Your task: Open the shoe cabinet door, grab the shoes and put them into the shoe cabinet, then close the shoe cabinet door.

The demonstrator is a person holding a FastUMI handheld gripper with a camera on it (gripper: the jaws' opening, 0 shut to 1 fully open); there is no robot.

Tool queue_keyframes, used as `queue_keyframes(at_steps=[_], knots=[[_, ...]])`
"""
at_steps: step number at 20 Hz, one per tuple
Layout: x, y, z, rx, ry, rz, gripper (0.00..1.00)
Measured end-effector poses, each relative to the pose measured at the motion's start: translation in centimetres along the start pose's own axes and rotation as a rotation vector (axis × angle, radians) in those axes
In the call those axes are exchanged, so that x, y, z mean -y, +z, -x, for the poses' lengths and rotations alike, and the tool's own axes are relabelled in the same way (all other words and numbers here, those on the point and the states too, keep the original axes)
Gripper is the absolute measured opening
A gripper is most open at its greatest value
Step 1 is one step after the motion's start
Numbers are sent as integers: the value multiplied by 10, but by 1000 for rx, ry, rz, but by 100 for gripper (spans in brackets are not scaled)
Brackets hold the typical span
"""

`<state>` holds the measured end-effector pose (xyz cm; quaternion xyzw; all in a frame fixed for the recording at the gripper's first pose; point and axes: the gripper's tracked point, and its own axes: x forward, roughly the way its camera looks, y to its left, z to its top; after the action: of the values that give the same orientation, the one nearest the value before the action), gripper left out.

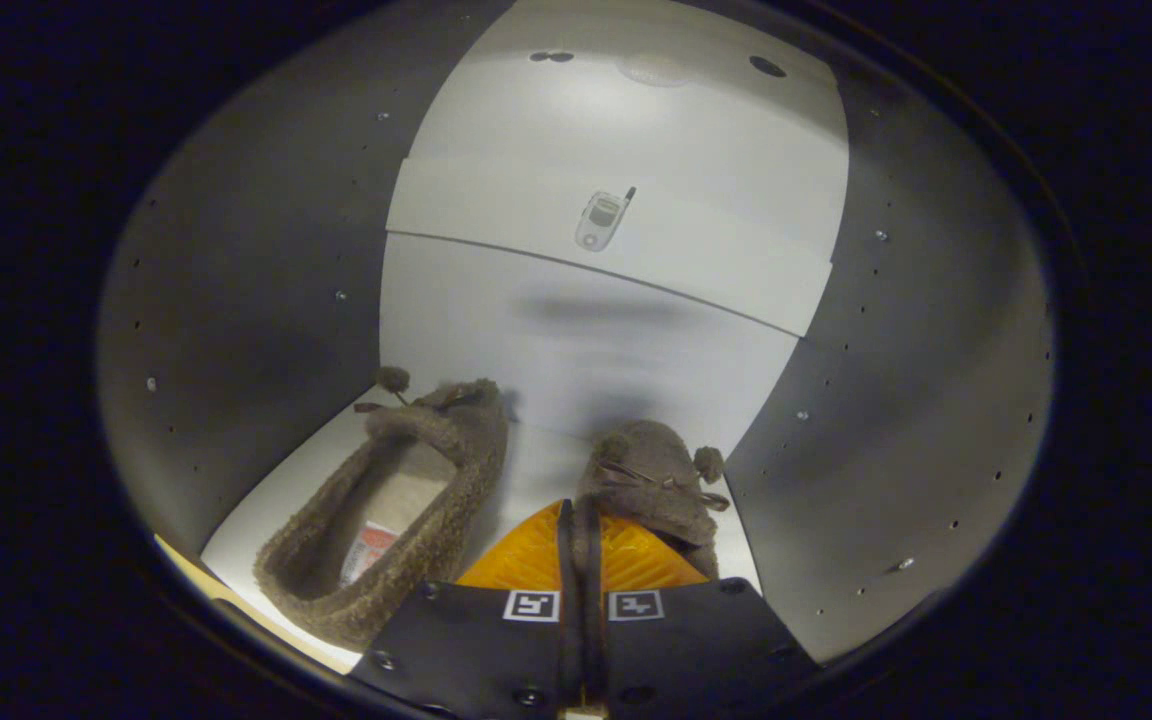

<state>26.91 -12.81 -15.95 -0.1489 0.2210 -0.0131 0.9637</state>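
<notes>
We are looking into the shoe cabinet [266,300], where one fuzzy brown slipper [391,510] lies on the white bottom shelf [536,470], just left of our gripper [581,515]. Our jaws are pressed together on the heel edge of the second slipper [651,475], which sits just ahead. A small phone picture [603,218] marks the shelf above.

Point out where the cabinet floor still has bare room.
Bare strip runs between the left slipper and the right slipper, back to the rear panel. The gripper, fingers shut on the right slipper's edge, crowds the right side by the right wall.
</notes>
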Motion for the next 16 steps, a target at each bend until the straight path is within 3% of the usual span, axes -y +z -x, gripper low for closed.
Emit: queue_keyframes(at_steps=[5,10,16], knots=[[-8,-4,4,3,-8,33,18],[-6,-7,14,-9,-17,-61,32],[0,-5,46,18,-30,-115,36]])
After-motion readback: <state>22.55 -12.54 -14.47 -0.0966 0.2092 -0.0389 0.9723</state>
